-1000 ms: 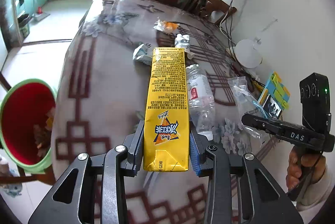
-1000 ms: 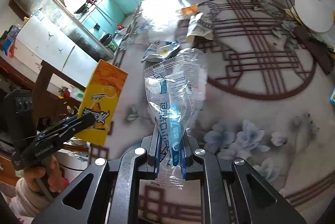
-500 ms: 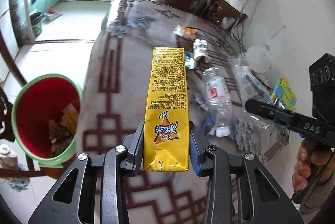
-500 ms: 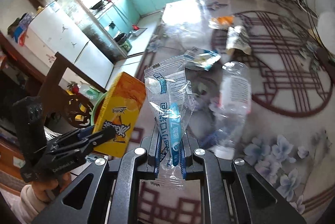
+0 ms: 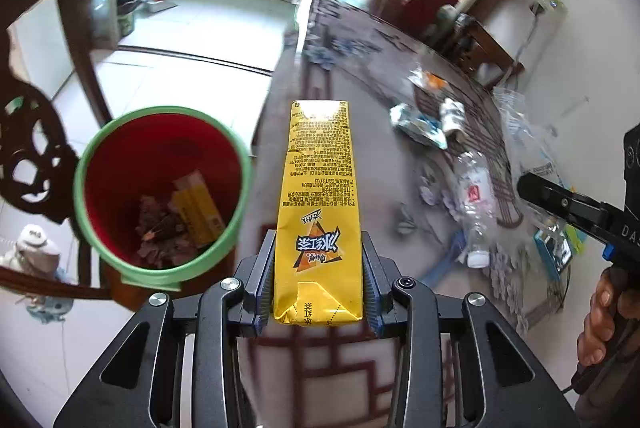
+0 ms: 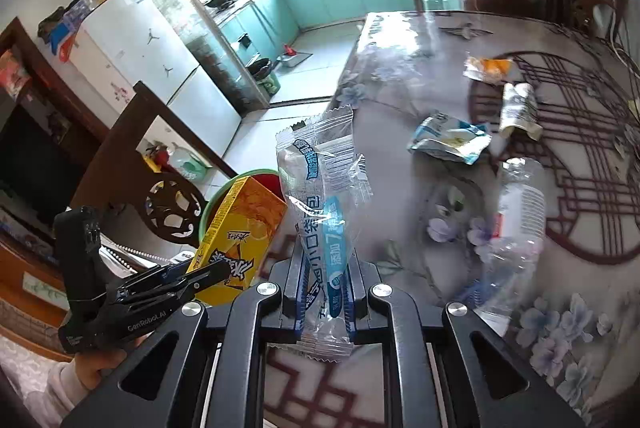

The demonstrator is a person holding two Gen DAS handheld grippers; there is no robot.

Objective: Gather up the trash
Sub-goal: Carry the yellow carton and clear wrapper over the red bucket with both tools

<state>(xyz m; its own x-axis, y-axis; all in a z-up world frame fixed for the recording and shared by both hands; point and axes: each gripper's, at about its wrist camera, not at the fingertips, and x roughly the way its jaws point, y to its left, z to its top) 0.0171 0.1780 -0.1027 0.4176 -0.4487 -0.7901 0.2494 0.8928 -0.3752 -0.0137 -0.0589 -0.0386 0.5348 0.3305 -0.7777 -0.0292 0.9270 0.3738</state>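
My left gripper [image 5: 318,280] is shut on a yellow drink carton [image 5: 318,188], held above the table's left edge. The red bin with a green rim [image 5: 160,184] stands on the floor just left of it, with trash inside. My right gripper [image 6: 324,292] is shut on a clear plastic wrapper [image 6: 324,196] with blue print, held upright over the table. The carton [image 6: 240,232] and left gripper [image 6: 208,274] show at the left in the right wrist view, with the bin's rim [image 6: 248,175] behind.
On the patterned table [image 6: 400,68] lie a crushed clear bottle [image 6: 516,212], a blue-white packet [image 6: 448,140], a white pouch [image 6: 516,108] and an orange wrapper [image 6: 488,68]. A dark wooden chair [image 5: 28,132] stands beside the bin.
Both grippers have moved left toward the table's edge with their loads. The bin has come closer and larger in the left wrist view.
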